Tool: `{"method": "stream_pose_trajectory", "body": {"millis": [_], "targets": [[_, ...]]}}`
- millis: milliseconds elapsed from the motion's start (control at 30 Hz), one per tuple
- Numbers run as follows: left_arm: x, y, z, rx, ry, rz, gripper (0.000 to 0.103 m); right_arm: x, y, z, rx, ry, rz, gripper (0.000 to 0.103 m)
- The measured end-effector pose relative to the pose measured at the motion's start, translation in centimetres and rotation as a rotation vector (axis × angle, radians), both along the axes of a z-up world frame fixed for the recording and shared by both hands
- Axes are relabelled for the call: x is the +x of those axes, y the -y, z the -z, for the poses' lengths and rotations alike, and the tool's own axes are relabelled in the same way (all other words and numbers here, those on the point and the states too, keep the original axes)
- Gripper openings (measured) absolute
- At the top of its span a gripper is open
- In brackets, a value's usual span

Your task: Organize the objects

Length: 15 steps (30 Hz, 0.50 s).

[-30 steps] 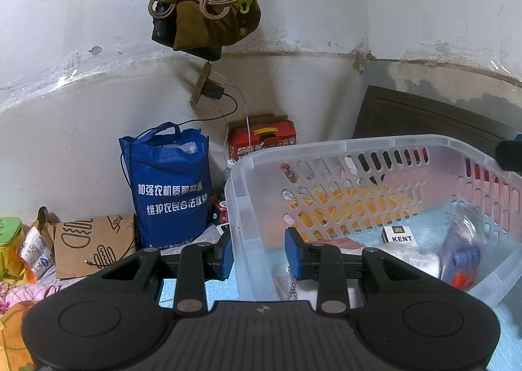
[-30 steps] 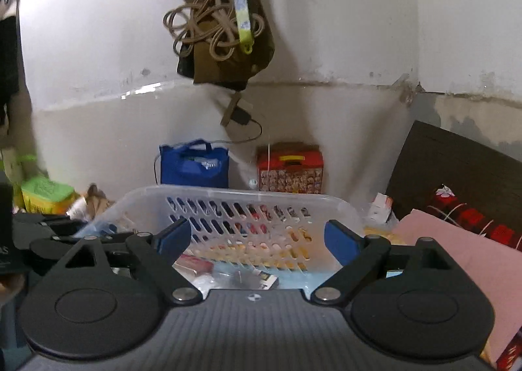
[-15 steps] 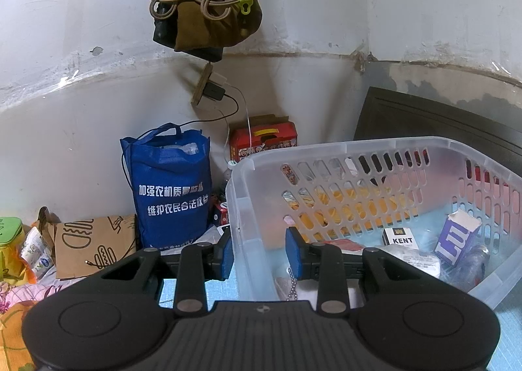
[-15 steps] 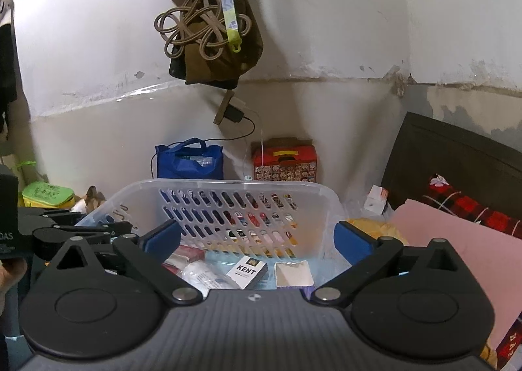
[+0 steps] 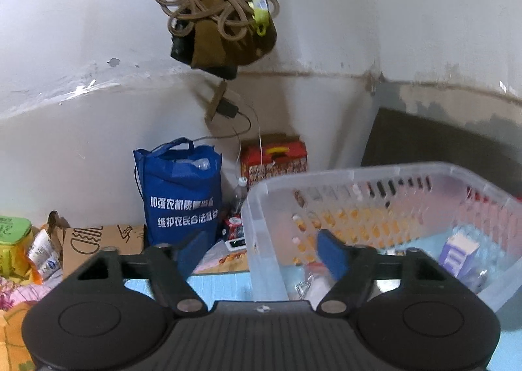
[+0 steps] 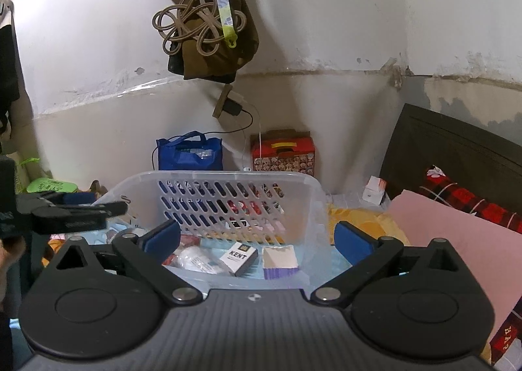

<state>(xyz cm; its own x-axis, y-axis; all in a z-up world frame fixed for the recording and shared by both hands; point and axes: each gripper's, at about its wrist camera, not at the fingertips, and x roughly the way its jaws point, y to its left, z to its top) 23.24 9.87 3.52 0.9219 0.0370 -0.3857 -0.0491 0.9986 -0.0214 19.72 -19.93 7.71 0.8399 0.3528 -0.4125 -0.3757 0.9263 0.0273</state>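
Observation:
A clear plastic basket (image 5: 257, 217) stands on the blue mat; it also shows in the right wrist view (image 6: 313, 191). Inside lie a KENT pack (image 6: 238, 258), a purple and white box (image 6: 280, 261) (image 5: 456, 252) and a white bottle (image 6: 199, 260). My left gripper (image 5: 259, 252) is open, its fingers either side of the basket's near left wall. My right gripper (image 6: 257, 239) is open and empty, above the basket's near rim. The left gripper's fingers (image 6: 78, 211) show at the left of the right wrist view.
A blue tote bag (image 5: 182, 194) and a red carton (image 5: 274, 159) stand against the wall behind the basket. A brown paper bag (image 5: 98, 237) and green tub (image 5: 13, 230) lie left. A pink cloth (image 6: 450, 240) and dark headboard (image 6: 456, 142) are right. Ropes and bags (image 6: 205, 28) hang overhead.
My left gripper has opened from nearly shut on the basket wall. The purple box has landed in the basket. My right gripper has risen and pulled back, still open.

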Motion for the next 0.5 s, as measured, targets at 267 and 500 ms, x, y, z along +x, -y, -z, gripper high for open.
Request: {"method": "stream_pose_trajectory", "body": {"millis": [267, 500], "targets": [[-2.9, 0.5, -1.6, 0.112, -0.013, -0.031, 0.100, -0.1, 0.8, 0.5, 0.000, -0.034, 0.002, 0.103], [-6.6, 0.3, -4.0, 0.008, -0.017, -0.057, 0.100, -0.5, 0.7, 1.2, -0.072, -0.001, 0.104, 0.103]]}}
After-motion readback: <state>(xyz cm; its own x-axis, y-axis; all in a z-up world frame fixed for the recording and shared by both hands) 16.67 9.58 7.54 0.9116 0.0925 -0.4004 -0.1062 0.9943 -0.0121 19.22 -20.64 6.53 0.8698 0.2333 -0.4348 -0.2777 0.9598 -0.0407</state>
